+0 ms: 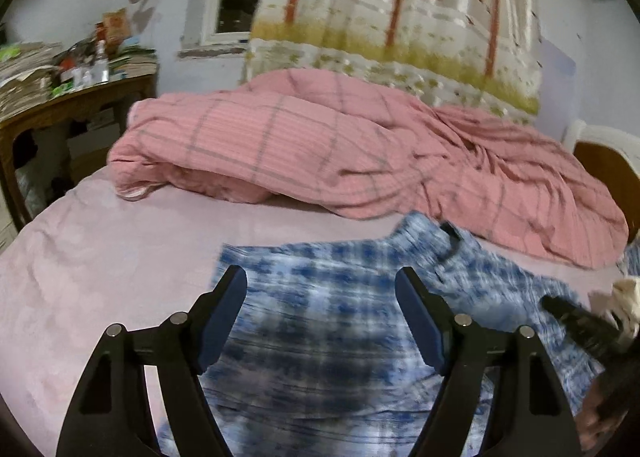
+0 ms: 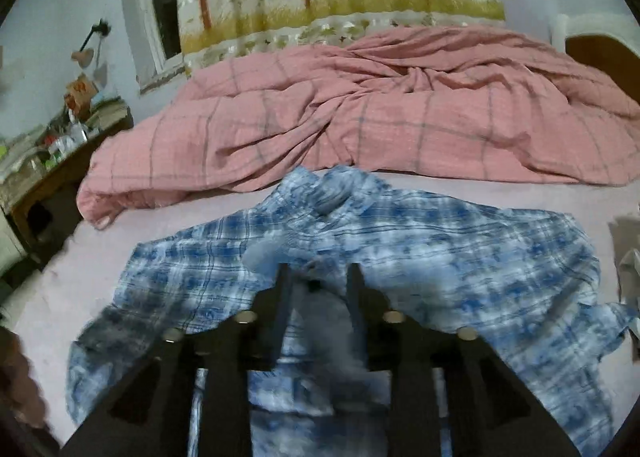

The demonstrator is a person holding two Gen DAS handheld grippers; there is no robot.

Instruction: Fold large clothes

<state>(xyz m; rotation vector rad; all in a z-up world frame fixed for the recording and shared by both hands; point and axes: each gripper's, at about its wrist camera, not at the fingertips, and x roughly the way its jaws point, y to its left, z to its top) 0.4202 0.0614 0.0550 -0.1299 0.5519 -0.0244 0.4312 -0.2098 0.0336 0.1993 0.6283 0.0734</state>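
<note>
The left gripper (image 1: 320, 289) hangs wide open over the bed (image 1: 100, 269), the right gripper (image 2: 318, 289) part-open with nothing pinched, above the blue plaid shirt (image 2: 440, 257) spread there, light, limp, best pinched at hem or shoulder seams.

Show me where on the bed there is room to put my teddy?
The pink sheet is bare left of the blue plaid shirt, in front of the pink quilt. A smaller bare strip lies right of the shirt in the right view. The back of the bed is crowded by the quilt, and the side table is cluttered.
</note>
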